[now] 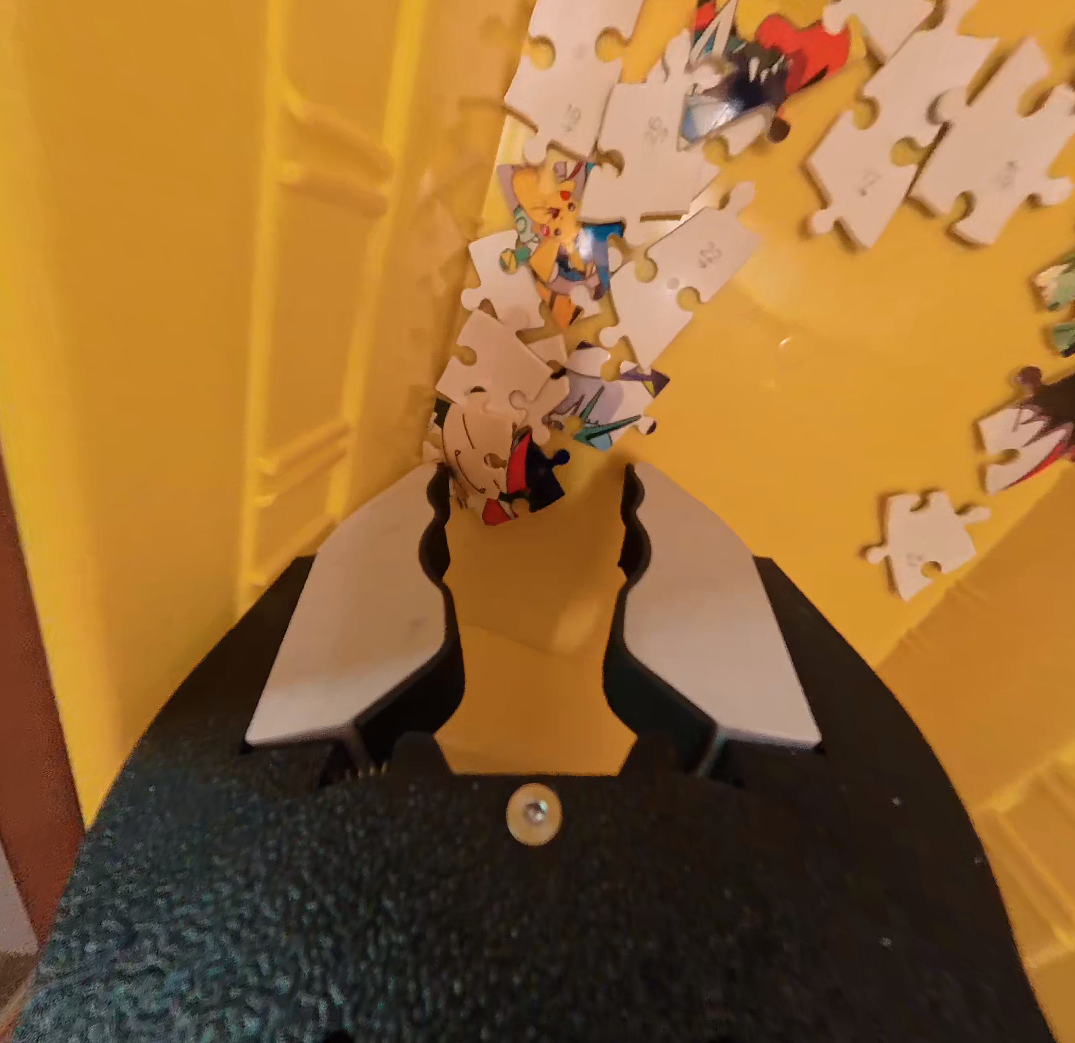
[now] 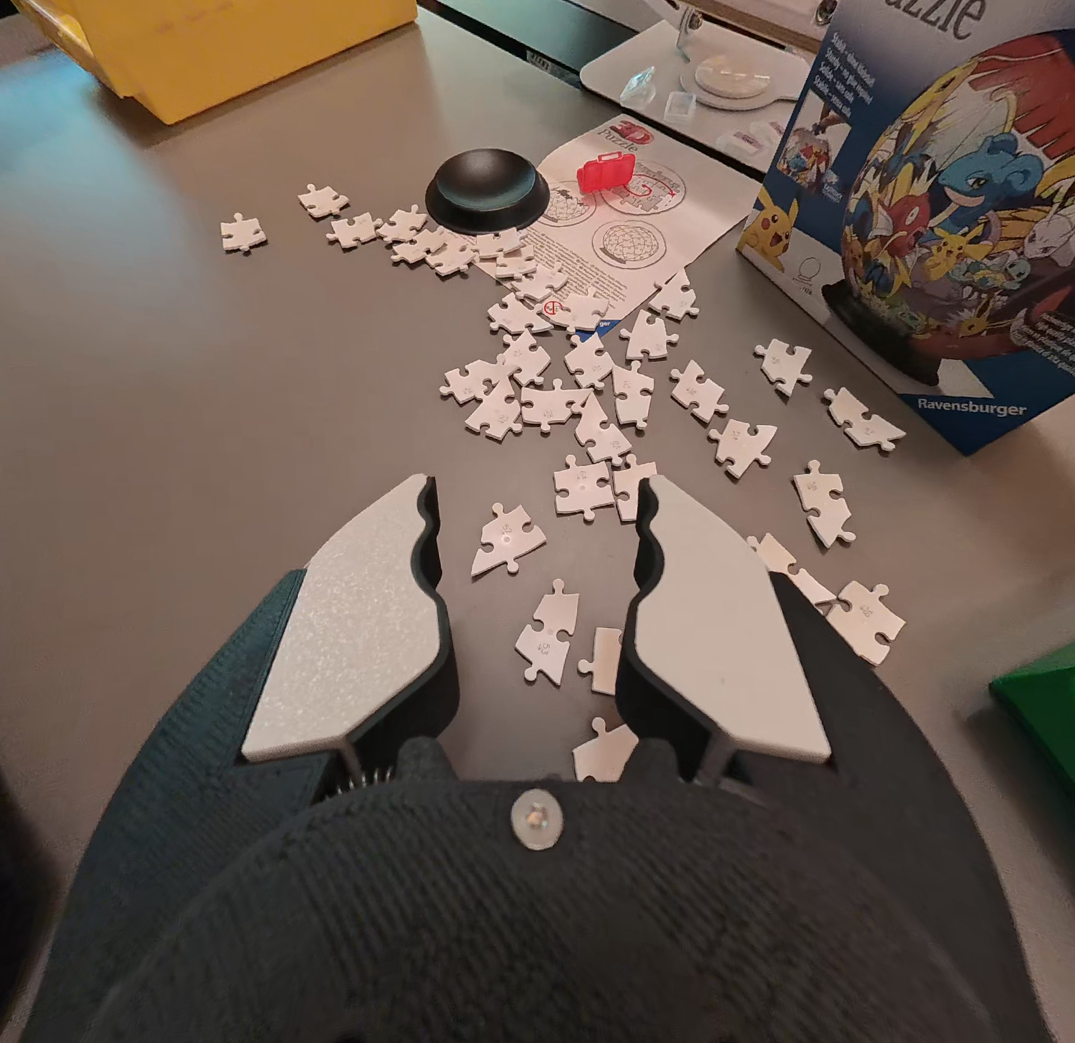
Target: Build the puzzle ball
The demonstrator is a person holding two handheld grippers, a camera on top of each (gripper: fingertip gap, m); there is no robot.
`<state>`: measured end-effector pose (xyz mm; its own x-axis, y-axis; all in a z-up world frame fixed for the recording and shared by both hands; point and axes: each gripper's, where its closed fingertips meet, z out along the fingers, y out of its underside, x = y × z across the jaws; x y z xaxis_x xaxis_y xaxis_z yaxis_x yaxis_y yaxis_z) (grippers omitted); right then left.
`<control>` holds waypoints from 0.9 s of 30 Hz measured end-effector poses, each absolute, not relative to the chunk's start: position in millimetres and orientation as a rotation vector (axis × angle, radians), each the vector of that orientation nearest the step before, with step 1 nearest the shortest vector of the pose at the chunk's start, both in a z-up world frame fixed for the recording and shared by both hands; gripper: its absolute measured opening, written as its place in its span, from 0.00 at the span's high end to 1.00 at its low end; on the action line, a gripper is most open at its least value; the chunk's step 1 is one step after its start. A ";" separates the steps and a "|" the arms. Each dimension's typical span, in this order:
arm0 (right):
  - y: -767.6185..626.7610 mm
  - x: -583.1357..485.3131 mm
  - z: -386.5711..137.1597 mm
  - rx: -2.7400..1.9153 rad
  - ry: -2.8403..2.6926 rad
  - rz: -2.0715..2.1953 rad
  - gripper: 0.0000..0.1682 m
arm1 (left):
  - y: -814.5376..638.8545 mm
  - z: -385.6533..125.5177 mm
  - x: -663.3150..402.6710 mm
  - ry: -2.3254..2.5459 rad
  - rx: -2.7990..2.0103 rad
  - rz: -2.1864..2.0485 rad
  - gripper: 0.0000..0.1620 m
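My left gripper (image 1: pixel 532 479) is open inside a yellow bin (image 1: pixel 756 433). Several curved puzzle pieces (image 1: pixel 582 258) lie in a heap along the bin's side wall, some white side up, some picture side up. A coloured piece (image 1: pixel 512 479) lies just ahead of the left fingertip, touching or very near it. My right gripper (image 2: pixel 535 491) is open and empty, low over a grey table (image 2: pixel 203 404). Several white puzzle pieces (image 2: pixel 552 398) are spread on the table ahead of it. One piece (image 2: pixel 509 541) lies between the fingertips. A black round ball stand (image 2: pixel 487 191) sits farther back.
The puzzle box (image 2: pixel 931 229) stands at the right. An instruction sheet (image 2: pixel 628 223) with a small red plastic part (image 2: pixel 605 174) lies behind the pieces. The yellow bin (image 2: pixel 232 37) is at the far left. A green object (image 2: pixel 1041 706) is at the right edge. A white stand (image 2: pixel 686 60) is at the back. One gripper's finger ends stand about 65 cm off the other's. The green object (image 2: pixel 1041 706) is about 15 cm from my right fingertips.
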<state>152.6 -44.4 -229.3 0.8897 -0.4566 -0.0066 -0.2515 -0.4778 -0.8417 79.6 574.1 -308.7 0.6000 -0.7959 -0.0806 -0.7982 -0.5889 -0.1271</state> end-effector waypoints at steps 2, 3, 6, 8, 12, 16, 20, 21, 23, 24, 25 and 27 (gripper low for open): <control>-45.5 152.0 -229.7 -2.089 0.504 -0.274 0.61 | 574.1 -308.7 80.9 1.347 -2.670 0.015 0.65; -46.4 152.2 -230.1 -2.088 0.504 -0.277 0.61 | 573.7 -308.8 81.0 1.350 -2.673 0.012 0.65; -48.4 153.1 -231.0 -2.082 0.511 -0.278 0.61 | 566.8 -308.2 77.0 1.452 -2.674 0.037 0.68; -48.6 153.4 -231.5 -2.077 0.513 -0.276 0.61 | 555.6 -306.8 77.2 1.554 -2.668 0.013 0.69; -48.6 153.8 -233.5 -2.083 0.514 -0.273 0.61 | 539.2 -300.8 87.0 1.628 -2.674 -0.132 0.70; -51.2 153.8 -234.4 -2.088 0.513 -0.287 0.61 | 551.5 -276.1 99.5 1.508 -2.620 -0.208 0.67; -50.9 154.6 -233.1 -2.074 0.523 -0.284 0.62 | 559.7 -275.8 99.9 1.512 -2.615 -0.141 0.66; -49.9 153.8 -232.4 -2.071 0.518 -0.281 0.62 | 562.3 -281.1 97.5 1.529 -2.611 -0.089 0.66; -49.3 152.5 -233.8 -2.084 0.509 -0.282 0.62 | 564.4 -292.9 92.5 1.538 -2.628 -0.010 0.67; -49.9 151.9 -235.2 -2.096 0.508 -0.284 0.62 | 563.5 -297.9 91.4 1.536 -2.640 0.002 0.67; -50.9 151.4 -236.3 -2.107 0.508 -0.288 0.62 | 562.4 -302.2 90.6 1.535 -2.649 0.010 0.68; -52.7 150.5 -236.8 -2.115 0.503 -0.298 0.62 | 558.9 -308.6 90.5 1.549 -2.655 0.000 0.68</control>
